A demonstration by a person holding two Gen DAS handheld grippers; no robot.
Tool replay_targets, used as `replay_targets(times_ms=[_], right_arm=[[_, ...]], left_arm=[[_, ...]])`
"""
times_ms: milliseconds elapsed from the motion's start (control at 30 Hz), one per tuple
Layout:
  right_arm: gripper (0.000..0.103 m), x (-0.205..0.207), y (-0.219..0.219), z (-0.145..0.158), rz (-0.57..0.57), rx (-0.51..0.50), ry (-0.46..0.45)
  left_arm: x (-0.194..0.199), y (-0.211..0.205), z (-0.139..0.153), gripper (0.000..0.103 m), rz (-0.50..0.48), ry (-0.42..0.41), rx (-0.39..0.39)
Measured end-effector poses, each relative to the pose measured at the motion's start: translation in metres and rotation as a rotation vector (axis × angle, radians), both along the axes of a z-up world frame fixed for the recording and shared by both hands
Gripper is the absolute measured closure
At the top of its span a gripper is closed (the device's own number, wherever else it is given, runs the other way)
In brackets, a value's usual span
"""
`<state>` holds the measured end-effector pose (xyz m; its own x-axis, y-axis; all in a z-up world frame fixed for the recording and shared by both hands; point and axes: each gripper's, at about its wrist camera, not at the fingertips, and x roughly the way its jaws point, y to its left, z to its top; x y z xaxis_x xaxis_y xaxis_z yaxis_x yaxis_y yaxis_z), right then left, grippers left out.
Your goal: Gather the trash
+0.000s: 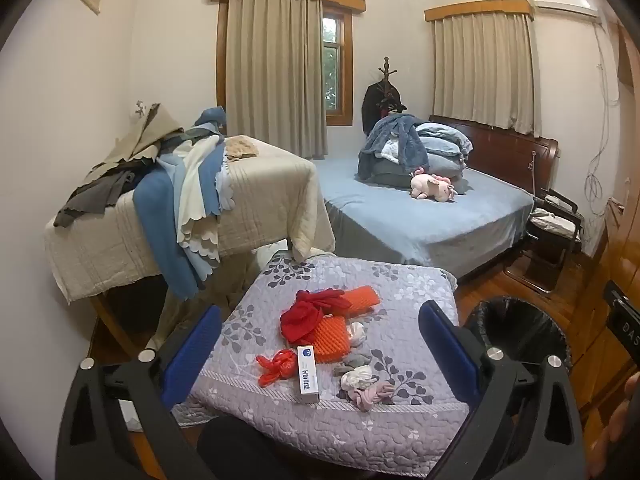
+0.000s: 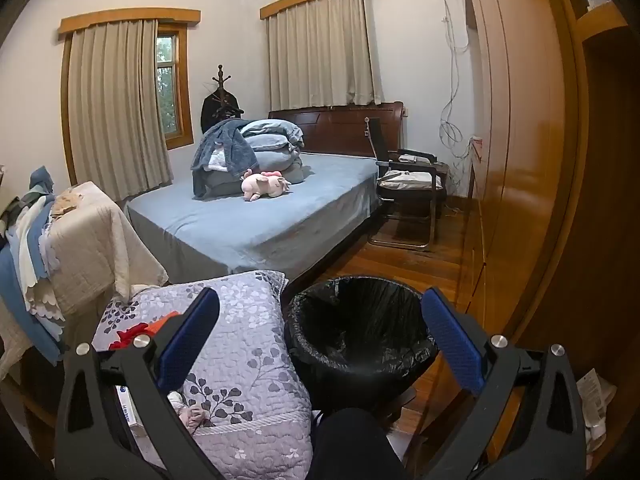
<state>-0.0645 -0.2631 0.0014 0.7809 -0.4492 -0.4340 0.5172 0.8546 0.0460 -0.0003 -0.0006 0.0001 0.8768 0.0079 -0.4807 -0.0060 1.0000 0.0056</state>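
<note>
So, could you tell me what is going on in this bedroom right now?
A person is about to collect trash with two hand-held grippers. The left hand-held gripper and the right hand-held gripper both stand wide open and hold nothing. The litter lies untouched on a floral quilt: a red plastic bag, a white box, orange foam netting and crumpled tissues. A black-lined trash bin waits beside the quilt; no trash shows inside it.

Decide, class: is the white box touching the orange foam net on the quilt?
Touching. In the left wrist view the white box has its far end overlapping the orange foam net, with no quilt visible between them.
</note>
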Motion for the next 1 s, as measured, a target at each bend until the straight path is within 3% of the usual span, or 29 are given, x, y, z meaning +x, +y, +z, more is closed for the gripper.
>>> replay_targets(times_ms=[1000], right_arm=[[0.005, 0.0014, 0.0004, -0.0074, 0.002, 0.004, 0.011]], left_arm=[[0.0005, 0.0028, -0.0052, 0.006, 0.004, 0.008, 0.006]])
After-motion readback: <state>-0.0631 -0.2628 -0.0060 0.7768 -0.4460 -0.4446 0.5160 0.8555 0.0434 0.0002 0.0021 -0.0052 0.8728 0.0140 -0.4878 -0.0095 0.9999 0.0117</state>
